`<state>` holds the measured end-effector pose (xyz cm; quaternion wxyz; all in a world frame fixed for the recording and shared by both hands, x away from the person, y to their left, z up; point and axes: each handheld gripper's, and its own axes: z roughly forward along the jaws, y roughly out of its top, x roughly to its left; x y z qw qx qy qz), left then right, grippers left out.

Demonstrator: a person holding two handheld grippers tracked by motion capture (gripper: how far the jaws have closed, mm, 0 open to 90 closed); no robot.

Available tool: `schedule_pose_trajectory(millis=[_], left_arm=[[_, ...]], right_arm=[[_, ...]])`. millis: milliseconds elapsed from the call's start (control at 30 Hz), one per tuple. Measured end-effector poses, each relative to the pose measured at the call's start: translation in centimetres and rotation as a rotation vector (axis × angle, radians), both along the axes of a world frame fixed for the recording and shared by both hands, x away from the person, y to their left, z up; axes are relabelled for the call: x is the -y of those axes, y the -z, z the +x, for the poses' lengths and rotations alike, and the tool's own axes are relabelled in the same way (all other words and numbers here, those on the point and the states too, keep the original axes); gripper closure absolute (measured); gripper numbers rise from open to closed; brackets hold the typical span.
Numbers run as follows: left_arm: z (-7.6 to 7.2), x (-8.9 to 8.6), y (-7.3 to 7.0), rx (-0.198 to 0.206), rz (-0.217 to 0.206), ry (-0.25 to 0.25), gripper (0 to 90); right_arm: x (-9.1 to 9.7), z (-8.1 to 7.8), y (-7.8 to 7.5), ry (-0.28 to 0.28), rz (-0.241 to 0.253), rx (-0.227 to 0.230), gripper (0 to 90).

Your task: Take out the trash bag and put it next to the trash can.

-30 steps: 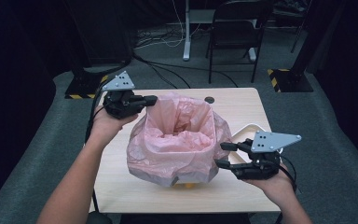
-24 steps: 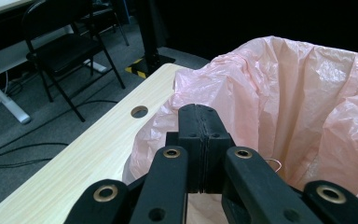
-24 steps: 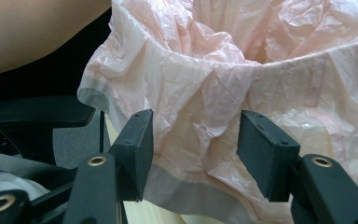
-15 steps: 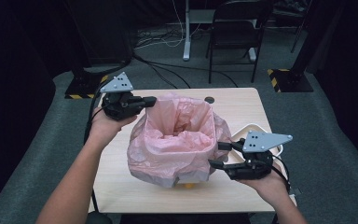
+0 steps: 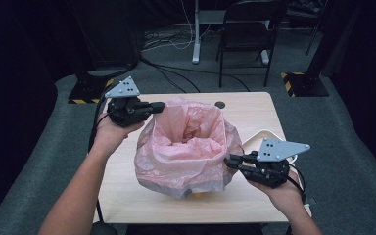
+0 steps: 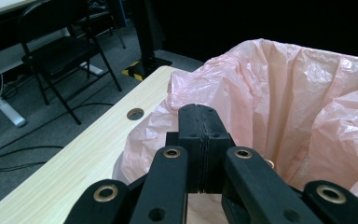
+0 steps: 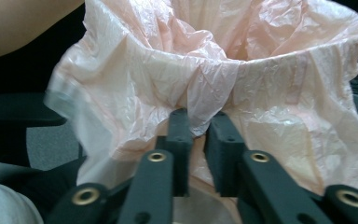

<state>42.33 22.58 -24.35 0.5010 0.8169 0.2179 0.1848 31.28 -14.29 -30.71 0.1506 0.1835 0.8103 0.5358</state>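
A pink plastic bag (image 5: 186, 147) stands open-mouthed in the middle of the wooden table (image 5: 254, 107), draped over a container whose yellow bottom edge (image 5: 199, 195) peeks out. My left gripper (image 5: 159, 105) is at the bag's far left corner, jaws pressed together on the rim film (image 6: 307, 93); its tips (image 6: 200, 116) lie against the bag. My right gripper (image 5: 230, 161) is at the bag's near right side. Its jaws have just been closing, and a fold of the pink film (image 7: 214, 79) sits pinched between the tips (image 7: 198, 121).
A white tray (image 5: 262, 137) lies on the table just behind my right gripper. The tabletop has a round hole (image 5: 220, 104) at its far edge. A folding chair (image 5: 249, 29) and floor cables stand beyond the table.
The right gripper's jaws stood wide beside the bag and have closed on a fold of its side. The left hand and its gripper have stayed put.
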Motion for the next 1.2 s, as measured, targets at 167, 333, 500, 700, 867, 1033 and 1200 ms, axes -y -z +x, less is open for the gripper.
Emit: schedule_pose_trajectory(millis=[167, 333, 500, 700, 867, 1033, 1200], left_arm=[[0.0, 0.1, -0.1, 0.0, -0.006, 0.008, 89.5], [-0.1, 0.1, -0.4, 0.0, -0.014, 0.015, 89.7], [-0.3, 0.3, -0.9, 0.01, -0.025, 0.024, 89.9], [-0.7, 0.5, -1.8, 0.023, -0.04, 0.035, 89.9], [-1.0, 0.6, -2.4, 0.029, -0.044, 0.045, 89.9], [-1.2, 0.6, -2.9, 0.029, -0.054, 0.052, 89.9], [-1.5, 0.6, -3.4, 0.033, -0.064, 0.062, 89.9]], right_arm=[[0.3, -0.1, -0.2, -0.004, 0.0, 0.014, 87.8], [0.9, -0.3, -0.9, 0.003, 0.014, 0.033, 88.4], [1.4, -0.4, -1.8, 0.01, 0.029, 0.06, 88.5], [1.5, -0.5, -2.9, 0.011, 0.034, 0.083, 88.5], [1.6, -0.6, -3.7, 0.011, 0.034, 0.101, 88.5], [1.5, -0.5, -4.3, 0.011, 0.038, 0.109, 88.4], [1.4, -0.3, -5.0, 0.005, 0.046, 0.121, 88.5]])
